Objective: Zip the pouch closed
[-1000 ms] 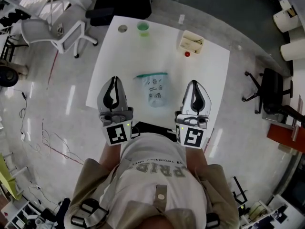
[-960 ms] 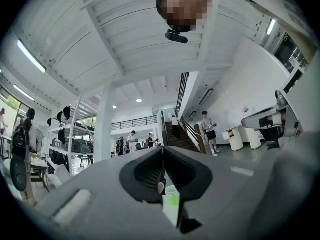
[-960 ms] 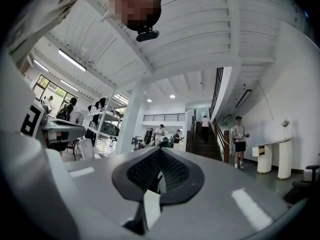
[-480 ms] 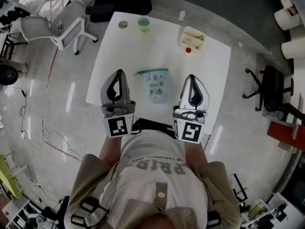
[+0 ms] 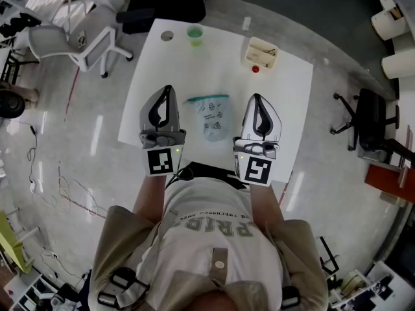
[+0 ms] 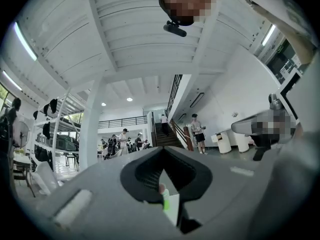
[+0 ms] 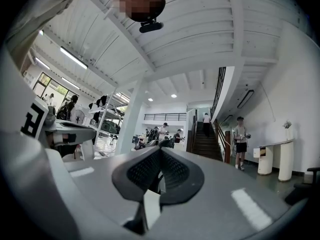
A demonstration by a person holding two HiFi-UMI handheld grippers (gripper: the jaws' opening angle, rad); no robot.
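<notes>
A clear pouch (image 5: 213, 116) with a teal zip strip along its far edge and small dark prints lies flat on the white table (image 5: 285, 102). My left gripper (image 5: 167, 91) hangs over the table just left of the pouch, jaws shut and empty. To the pouch's right my right gripper (image 5: 257, 98) is also shut with nothing in it. Both point away from me, tips about level with the pouch's top. In both gripper views the jaws (image 6: 161, 160) (image 7: 160, 160) meet at their tips, and the pouch is out of sight there.
At the table's far edge stand a green cup (image 5: 194, 36), a small grey disc (image 5: 166, 36), and a shallow cream tray (image 5: 260, 53) with a red ball (image 5: 255, 69) beside it. A white chair (image 5: 78, 44) and a black chair (image 5: 162, 5) stand beyond the table. People walk in the hall beyond.
Both grippers have moved forward over the table toward the pouch's far end, the left one more, and closer to the pouch's side.
</notes>
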